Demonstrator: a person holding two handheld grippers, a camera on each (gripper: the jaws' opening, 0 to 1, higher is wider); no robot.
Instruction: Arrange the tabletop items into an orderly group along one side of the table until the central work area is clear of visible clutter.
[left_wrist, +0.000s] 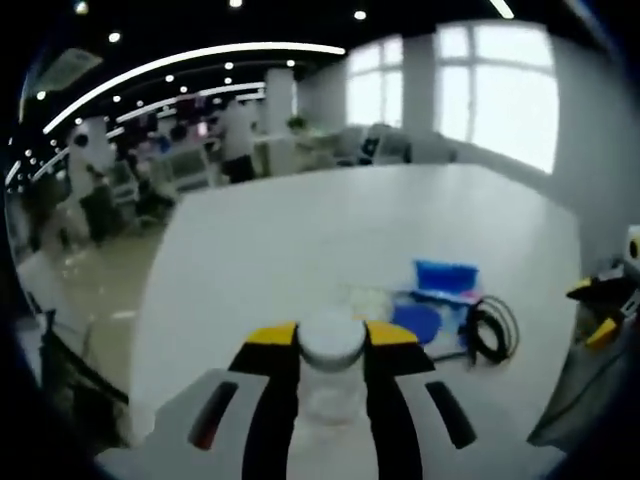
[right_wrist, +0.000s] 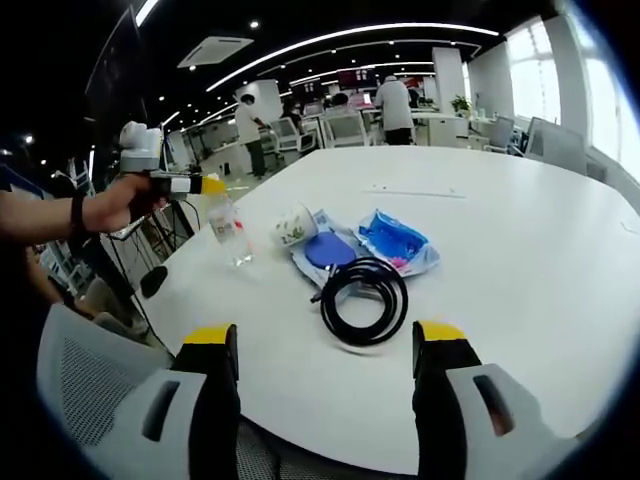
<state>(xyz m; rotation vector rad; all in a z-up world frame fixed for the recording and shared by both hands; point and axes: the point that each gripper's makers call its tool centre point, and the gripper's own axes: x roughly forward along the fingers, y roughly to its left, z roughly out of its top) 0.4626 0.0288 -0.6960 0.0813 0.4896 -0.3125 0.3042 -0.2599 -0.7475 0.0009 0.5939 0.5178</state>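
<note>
My left gripper (left_wrist: 332, 333) is shut on a clear plastic bottle (left_wrist: 332, 352) with a white cap, held upright between the yellow-tipped jaws. In the right gripper view a hand holds that left gripper (right_wrist: 203, 185) on the bottle (right_wrist: 229, 230) near the table's left edge. I cannot tell whether the bottle's base touches the table. My right gripper (right_wrist: 325, 345) is open with nothing in it, just short of a coiled black cable (right_wrist: 365, 298). Beyond the cable lie a blue round lid on a plastic bag (right_wrist: 329, 250), a blue packet (right_wrist: 396, 240) and a patterned cup (right_wrist: 293, 225).
The white table (right_wrist: 520, 260) is bare on its far and right parts. A grey mesh chair (right_wrist: 90, 400) stands at the near left edge. In the left gripper view the cable (left_wrist: 492, 330), lid (left_wrist: 418, 322) and blue packet (left_wrist: 446, 279) cluster to the right. People and desks stand beyond.
</note>
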